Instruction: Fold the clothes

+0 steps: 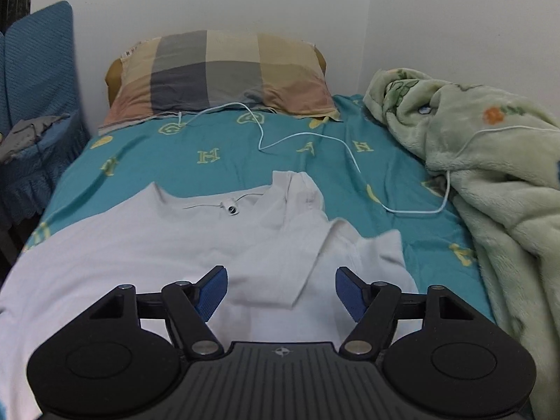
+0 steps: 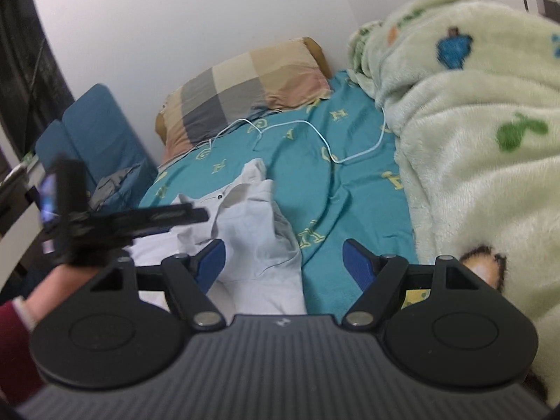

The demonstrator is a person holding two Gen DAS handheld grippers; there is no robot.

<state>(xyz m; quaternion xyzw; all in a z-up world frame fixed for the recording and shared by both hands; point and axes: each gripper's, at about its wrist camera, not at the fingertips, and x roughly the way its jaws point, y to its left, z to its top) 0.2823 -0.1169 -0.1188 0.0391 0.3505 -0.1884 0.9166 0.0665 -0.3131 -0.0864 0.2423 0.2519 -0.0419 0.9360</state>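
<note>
A white T-shirt (image 1: 147,245) lies spread on the bed, over a teal sheet (image 1: 224,147) printed with yellow letters, its right sleeve and side already turned in over the body. A small white earbud (image 1: 230,208) rests on the shirt just below the collar, its thin wire trailing along the neckline. The left tongs (image 1: 281,292) hang wide open above the folded sleeve, holding nothing. The right tongs (image 2: 283,262) are likewise spread wide and empty, one blue pad over the shirt's bunched edge, the other over bare sheet. A white cable (image 1: 311,136) snakes across the sheet beyond the shirt, running from the checked pillow (image 1: 224,73) to the heaped pale green fleece blanket (image 1: 490,161) that crowds the bed's right side. A blue-covered chair (image 1: 35,80) with grey cloth on it stands left of the bed.
</note>
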